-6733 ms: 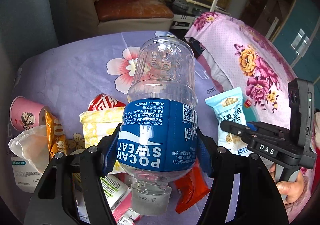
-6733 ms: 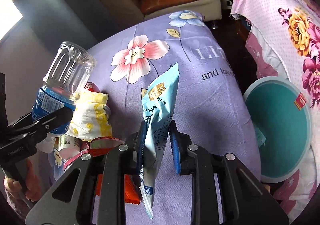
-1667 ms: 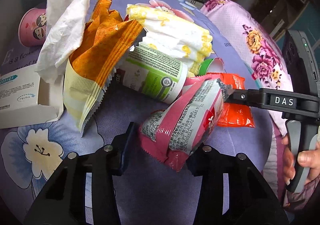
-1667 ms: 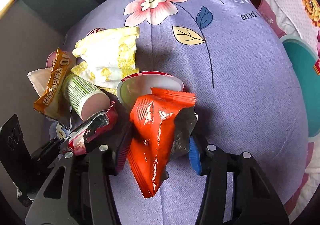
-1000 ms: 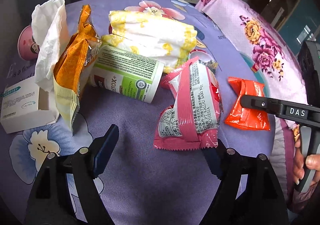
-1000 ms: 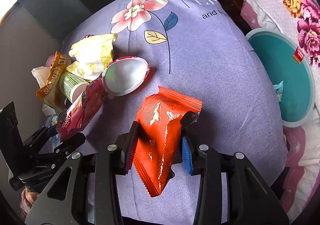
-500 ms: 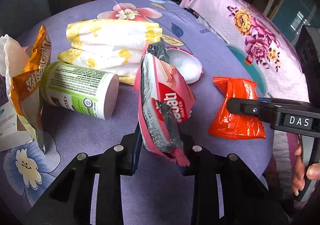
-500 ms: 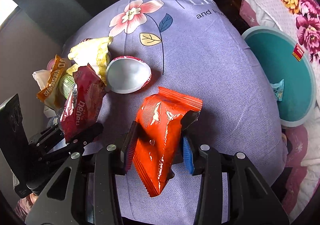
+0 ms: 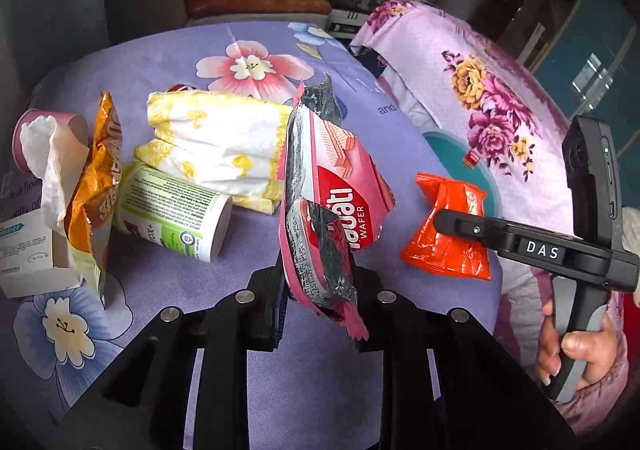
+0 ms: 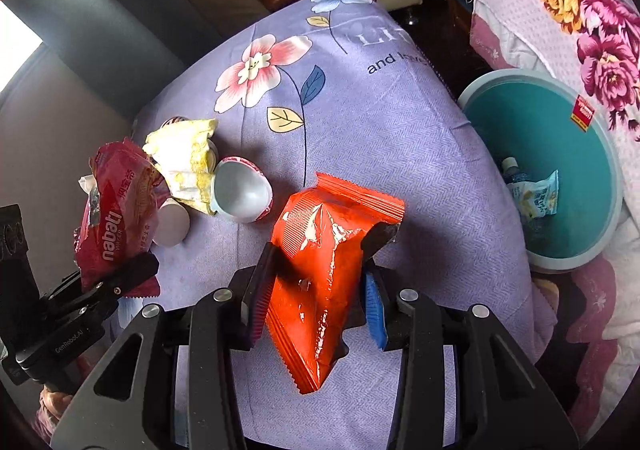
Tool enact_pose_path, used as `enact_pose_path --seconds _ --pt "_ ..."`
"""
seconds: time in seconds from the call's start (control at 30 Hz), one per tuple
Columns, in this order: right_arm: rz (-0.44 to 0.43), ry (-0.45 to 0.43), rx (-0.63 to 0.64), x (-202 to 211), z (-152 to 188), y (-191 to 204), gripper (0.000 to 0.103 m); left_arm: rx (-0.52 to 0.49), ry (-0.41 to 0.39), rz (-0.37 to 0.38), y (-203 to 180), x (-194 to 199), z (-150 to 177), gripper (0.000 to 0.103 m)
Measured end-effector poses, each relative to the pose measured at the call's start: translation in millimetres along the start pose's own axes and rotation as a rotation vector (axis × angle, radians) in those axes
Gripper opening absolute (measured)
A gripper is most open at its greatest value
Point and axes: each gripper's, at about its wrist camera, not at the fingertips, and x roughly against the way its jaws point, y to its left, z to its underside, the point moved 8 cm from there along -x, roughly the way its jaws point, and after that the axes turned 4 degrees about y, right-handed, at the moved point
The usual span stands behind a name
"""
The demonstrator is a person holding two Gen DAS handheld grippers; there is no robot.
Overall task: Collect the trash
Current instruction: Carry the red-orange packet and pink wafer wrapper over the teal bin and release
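My left gripper is shut on a red Nabati wafer wrapper and holds it upright above the purple flowered tablecloth; the wrapper also shows in the right wrist view. My right gripper is shut on an orange snack wrapper, held above the table's right side; it also shows in the left wrist view. A teal bin stands on the floor to the right with a bottle and a blue-white packet inside.
On the table lie a yellow-white wrapper, a green-white can, an orange bag, a tissue, a pink cup, a white box and a white bowl-shaped lid. A pink flowered cover drapes at right.
My left gripper has closed on the red wafer wrapper and lifted it off the table. My right gripper has risen with the orange wrapper, and the teal bin has come closer.
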Motion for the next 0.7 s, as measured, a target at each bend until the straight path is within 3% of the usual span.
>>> enact_pose_path --seconds 0.17,0.43,0.7 --pt "0.025 -0.078 -0.056 32 -12 -34 0.038 -0.099 0.036 0.021 -42 -17 -15 0.025" --pt "0.071 -0.207 -0.230 87 -22 -124 0.038 -0.258 0.077 0.066 -126 -48 -38 0.025" --pt "0.096 -0.260 -0.315 106 -21 -182 0.038 -0.320 0.155 0.089 -183 -93 -48 0.025"
